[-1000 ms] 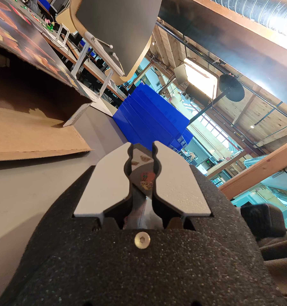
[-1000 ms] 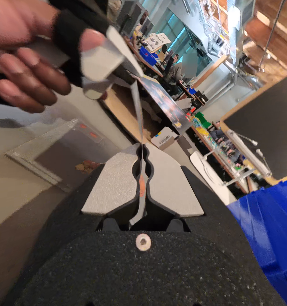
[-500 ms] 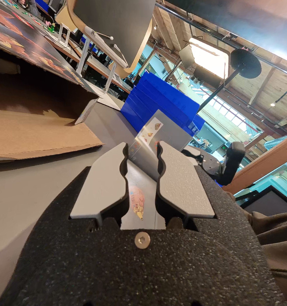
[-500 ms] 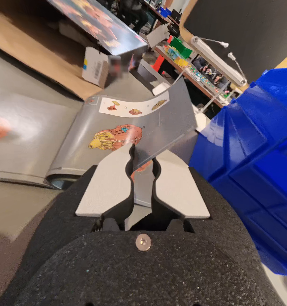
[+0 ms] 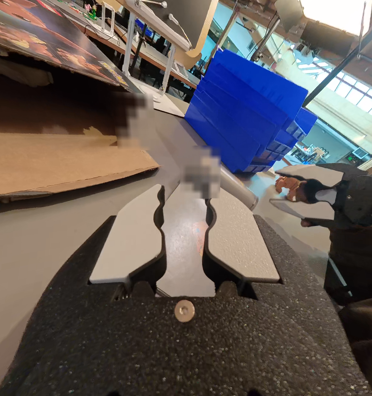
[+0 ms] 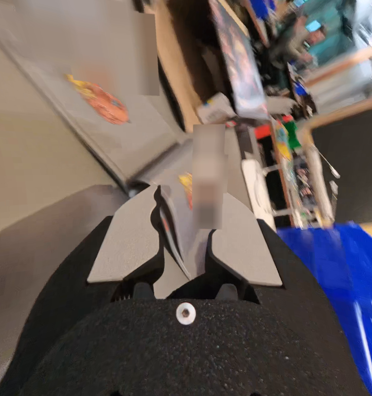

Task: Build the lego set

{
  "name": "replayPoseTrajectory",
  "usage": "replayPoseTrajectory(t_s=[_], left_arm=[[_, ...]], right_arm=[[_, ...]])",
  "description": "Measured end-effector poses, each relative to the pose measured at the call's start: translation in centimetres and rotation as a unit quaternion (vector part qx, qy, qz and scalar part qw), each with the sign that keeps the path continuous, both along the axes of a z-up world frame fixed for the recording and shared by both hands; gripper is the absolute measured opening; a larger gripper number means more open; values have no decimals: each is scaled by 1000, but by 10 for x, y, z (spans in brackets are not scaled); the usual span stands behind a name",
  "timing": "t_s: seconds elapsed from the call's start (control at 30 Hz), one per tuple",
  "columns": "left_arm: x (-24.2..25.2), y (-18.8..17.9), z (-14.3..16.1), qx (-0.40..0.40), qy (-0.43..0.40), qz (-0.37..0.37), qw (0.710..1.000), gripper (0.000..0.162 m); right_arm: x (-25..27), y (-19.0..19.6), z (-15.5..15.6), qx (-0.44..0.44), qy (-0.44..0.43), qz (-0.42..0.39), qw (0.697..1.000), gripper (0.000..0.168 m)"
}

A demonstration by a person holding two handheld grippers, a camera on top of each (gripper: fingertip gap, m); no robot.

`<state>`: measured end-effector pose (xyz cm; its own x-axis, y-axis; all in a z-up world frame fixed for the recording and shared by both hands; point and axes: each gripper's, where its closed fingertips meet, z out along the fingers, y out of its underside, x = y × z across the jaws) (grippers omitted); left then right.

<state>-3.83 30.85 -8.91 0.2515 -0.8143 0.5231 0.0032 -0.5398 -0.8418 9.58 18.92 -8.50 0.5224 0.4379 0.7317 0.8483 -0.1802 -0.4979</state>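
Note:
The open instruction booklet (image 6: 125, 70) lies on the grey table, with orange model pictures on its pages. My left gripper (image 5: 184, 197) is open, low over a glossy booklet page (image 5: 180, 242) that shows between its fingers. My right gripper (image 6: 189, 192) is open; a loose page (image 6: 172, 231) stands edge-on between its jaws, nearer the left finger. The right wrist view is blurred by motion. In the left wrist view the right gripper (image 5: 274, 186) shows open at the right, beside a brown-orange shape (image 5: 288, 185). I cannot tell whether that shape is a model or a print.
An opened cardboard set box (image 5: 62, 158) with a printed lid (image 5: 52, 47) lies at the left. A stack of blue bins (image 5: 245, 120) stands behind the booklet and shows in the right wrist view (image 6: 331, 267). A person's dark sleeve (image 5: 356, 267) is at the right. Across from one pair of fingers to the other is roughly 20 cm.
The right gripper was shut on a page and has opened; the page now stands loose between its jaws. The left gripper has opened wider and dropped lower over the booklet. Both views have swung.

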Motion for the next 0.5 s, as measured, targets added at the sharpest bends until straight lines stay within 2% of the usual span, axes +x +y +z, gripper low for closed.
replayPoseTrajectory(t_s=[0.13,0.23,0.37,0.5], left_arm=[[2,-3,-3,13,16,-2,1000,37],[0,0,-6,17,29,9,999,37],[-10,6,-10,37,52,38,997,37],[-27,8,-15,52,82,47,994,37]], right_arm=[[-57,10,-34,-69,-13,123,990,49],[-84,17,-55,-103,-17,182,978,51],[-100,21,-64,-105,29,206,972,51],[-105,14,-63,-89,86,215,969,42]])
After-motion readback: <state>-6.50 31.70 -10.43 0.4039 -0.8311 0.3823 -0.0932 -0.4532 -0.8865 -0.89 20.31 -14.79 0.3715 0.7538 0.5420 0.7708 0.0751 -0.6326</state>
